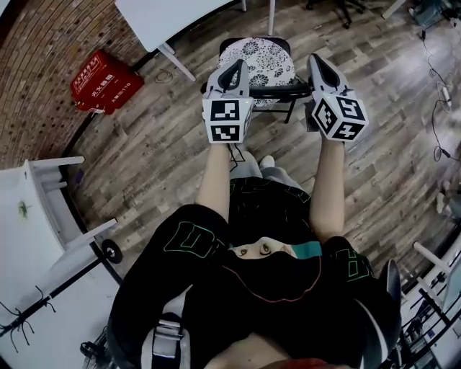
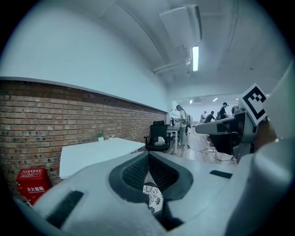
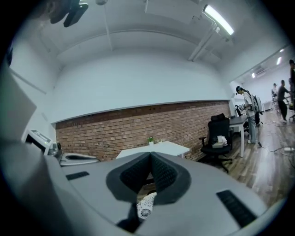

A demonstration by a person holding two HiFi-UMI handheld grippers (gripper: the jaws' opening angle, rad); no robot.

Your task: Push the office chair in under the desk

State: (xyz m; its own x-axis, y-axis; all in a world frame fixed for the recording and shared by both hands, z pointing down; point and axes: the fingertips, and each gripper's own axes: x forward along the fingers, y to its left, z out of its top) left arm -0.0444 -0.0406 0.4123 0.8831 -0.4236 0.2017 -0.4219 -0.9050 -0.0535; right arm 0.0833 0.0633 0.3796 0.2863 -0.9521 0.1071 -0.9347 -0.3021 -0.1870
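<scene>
The chair [image 1: 263, 61] has a black frame and a black-and-white floral cushion. It stands on the wood floor just in front of the person's feet, near the white desk [image 1: 166, 18] at the top left. Both grippers hover side by side over the chair's near edge. My left gripper [image 1: 235, 66] is shut and empty over the cushion's left side. My right gripper [image 1: 317, 61] is shut and empty by the chair's right side. Whether either touches the chair cannot be told. The cushion [image 2: 153, 197] shows below the closed jaws in the left gripper view, and the cushion [image 3: 146, 205] likewise in the right gripper view.
A red box [image 1: 106, 81] lies on the floor left of the chair, by the brick wall. Another white table [image 1: 29, 238] stands at the near left. Cables [image 1: 439, 108] trail along the right. A black office chair [image 2: 158, 135] and several people are far down the room.
</scene>
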